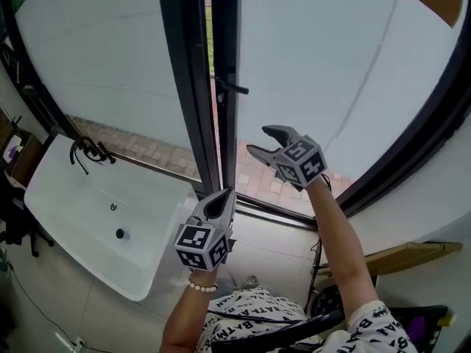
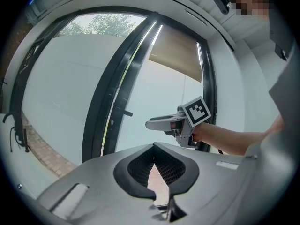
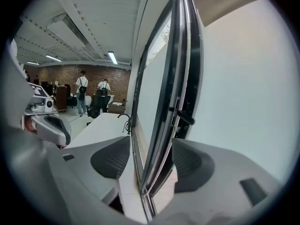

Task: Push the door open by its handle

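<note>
handle (image 1: pixel 235 88) looks a stiff lever on a heavy door (image 1: pixel 324 65), best taken mid-bar; right gripper (image 1: pixel 257 140) agape and empty, left gripper (image 1: pixel 221 201) closed.

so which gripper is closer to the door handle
The right gripper, raised with jaws apart, just below and right of the black handle; the left gripper sits lower down, jaws together.

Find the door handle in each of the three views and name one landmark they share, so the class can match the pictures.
Head view: the door handle is above centre, sticking out to the right.
Left gripper view: the handle is left of centre, at mid height.
Right gripper view: the handle is right of centre, just below mid height.
Shared landmark: the dark door frame that carries the handle.
</note>
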A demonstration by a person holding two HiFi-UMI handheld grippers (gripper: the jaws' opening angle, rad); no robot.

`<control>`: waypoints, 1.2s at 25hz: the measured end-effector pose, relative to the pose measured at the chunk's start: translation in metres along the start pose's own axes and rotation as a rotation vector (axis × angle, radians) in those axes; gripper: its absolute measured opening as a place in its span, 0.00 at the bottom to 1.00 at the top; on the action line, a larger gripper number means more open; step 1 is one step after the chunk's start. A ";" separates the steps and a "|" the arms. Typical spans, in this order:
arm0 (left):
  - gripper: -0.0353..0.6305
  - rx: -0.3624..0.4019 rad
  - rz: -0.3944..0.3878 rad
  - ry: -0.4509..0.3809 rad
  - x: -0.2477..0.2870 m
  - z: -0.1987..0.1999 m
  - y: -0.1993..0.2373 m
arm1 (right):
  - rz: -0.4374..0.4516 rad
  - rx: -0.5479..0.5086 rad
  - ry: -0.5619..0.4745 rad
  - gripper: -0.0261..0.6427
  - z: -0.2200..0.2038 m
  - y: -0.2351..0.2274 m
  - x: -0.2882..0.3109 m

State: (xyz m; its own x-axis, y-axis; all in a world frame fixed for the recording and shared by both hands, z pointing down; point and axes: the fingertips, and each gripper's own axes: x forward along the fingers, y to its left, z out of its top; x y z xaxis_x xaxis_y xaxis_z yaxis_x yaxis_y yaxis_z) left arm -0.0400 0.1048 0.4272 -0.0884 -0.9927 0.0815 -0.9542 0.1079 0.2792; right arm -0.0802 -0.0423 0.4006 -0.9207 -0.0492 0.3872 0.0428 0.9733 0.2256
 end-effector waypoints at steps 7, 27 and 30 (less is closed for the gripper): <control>0.04 -0.021 -0.005 0.000 0.027 0.005 0.004 | 0.017 -0.046 -0.006 0.47 0.029 -0.046 0.038; 0.04 -0.047 -0.008 0.009 0.098 0.021 0.065 | 0.038 -0.118 0.122 0.38 0.031 -0.126 0.169; 0.04 -0.057 -0.005 0.015 0.098 0.013 0.067 | 0.070 -0.139 0.157 0.31 0.032 -0.124 0.176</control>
State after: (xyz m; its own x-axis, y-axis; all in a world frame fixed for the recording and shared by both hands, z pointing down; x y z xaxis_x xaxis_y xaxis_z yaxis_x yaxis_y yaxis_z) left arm -0.1164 0.0138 0.4411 -0.0787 -0.9924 0.0944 -0.9366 0.1061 0.3340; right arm -0.2596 -0.1640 0.4120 -0.8424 -0.0273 0.5382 0.1679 0.9357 0.3102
